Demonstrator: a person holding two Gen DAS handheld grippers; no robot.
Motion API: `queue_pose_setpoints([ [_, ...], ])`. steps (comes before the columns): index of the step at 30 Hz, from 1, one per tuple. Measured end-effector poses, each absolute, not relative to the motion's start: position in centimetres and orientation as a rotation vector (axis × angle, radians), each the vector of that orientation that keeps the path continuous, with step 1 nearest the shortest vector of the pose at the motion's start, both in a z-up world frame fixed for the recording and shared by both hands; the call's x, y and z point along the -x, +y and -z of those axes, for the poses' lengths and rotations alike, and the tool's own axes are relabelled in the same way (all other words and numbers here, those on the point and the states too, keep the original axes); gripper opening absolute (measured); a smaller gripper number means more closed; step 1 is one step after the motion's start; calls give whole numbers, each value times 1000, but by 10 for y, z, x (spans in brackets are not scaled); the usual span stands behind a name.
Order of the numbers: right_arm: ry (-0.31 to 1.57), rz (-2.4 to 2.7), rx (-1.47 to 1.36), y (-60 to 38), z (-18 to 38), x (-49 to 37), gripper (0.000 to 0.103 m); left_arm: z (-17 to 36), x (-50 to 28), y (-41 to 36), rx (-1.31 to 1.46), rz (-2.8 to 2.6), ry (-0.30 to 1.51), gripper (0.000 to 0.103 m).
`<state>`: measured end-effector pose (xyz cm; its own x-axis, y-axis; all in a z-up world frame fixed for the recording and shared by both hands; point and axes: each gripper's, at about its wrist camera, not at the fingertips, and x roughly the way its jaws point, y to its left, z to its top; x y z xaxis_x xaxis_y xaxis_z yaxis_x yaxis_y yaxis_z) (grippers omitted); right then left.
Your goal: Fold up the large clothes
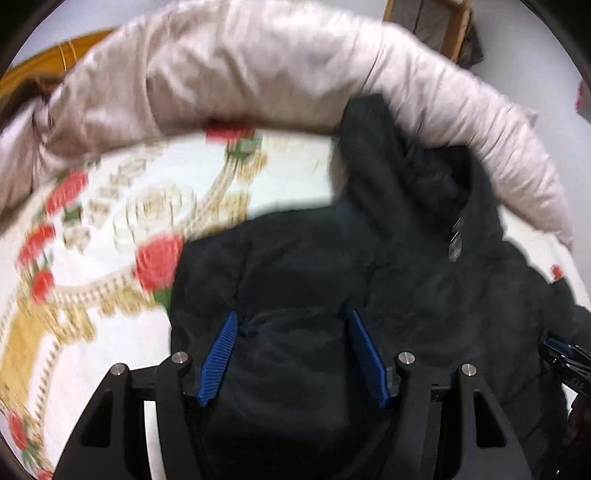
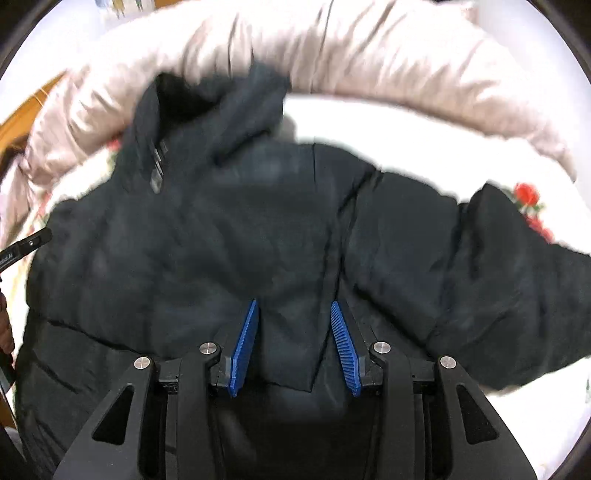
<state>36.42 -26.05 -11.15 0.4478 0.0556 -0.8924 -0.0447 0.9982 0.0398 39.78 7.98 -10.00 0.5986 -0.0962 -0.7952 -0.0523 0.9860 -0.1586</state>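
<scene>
**Two grippers press down on a big dark coat on the bed**

A big dark coat [image 1: 369,280] lies spread out on a bed. The bed has a white sheet [image 1: 110,236] with red roses and gold lines on it. A long, puffy pink blanket [image 1: 258,74] is rolled up along the far edge of the bed, and the top of the coat (the part with the hood) reaches up to it and touches it.

The left gripper [image 1: 291,325] points down at the coat near the coat's left edge, close to where the rose sheet shows. Its blue pads [image 1: 219,354] stand apart with a lump of dark coat cloth between them. The pads seem to push into the cloth, but the picture is blurry, so I cannot tell if they really pinch it.

The right gripper [image 2: 295,314] points down at the middle of the coat, near the bed's near edge. A fold of the coat and a long seam sit between its blue pads [image 2: 245,343]. The pads sit closer together than the left ones. I cannot tell if they squeeze the cloth.

One coat sleeve [image 2: 498,258] stretches out toward the right edge of the bed. A wooden frame [image 1: 454,29] stands past the far edge.
</scene>
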Motion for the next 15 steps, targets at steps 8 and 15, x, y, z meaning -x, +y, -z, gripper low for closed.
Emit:
queue_pose_setpoints([
  [8,1060,-59,-29,-271,83,-339,41,80,-377,61,125,37,914,65],
  [15,988,-15,-88,-300,33,-272,44,35,-308,33,153,89,871,65],
])
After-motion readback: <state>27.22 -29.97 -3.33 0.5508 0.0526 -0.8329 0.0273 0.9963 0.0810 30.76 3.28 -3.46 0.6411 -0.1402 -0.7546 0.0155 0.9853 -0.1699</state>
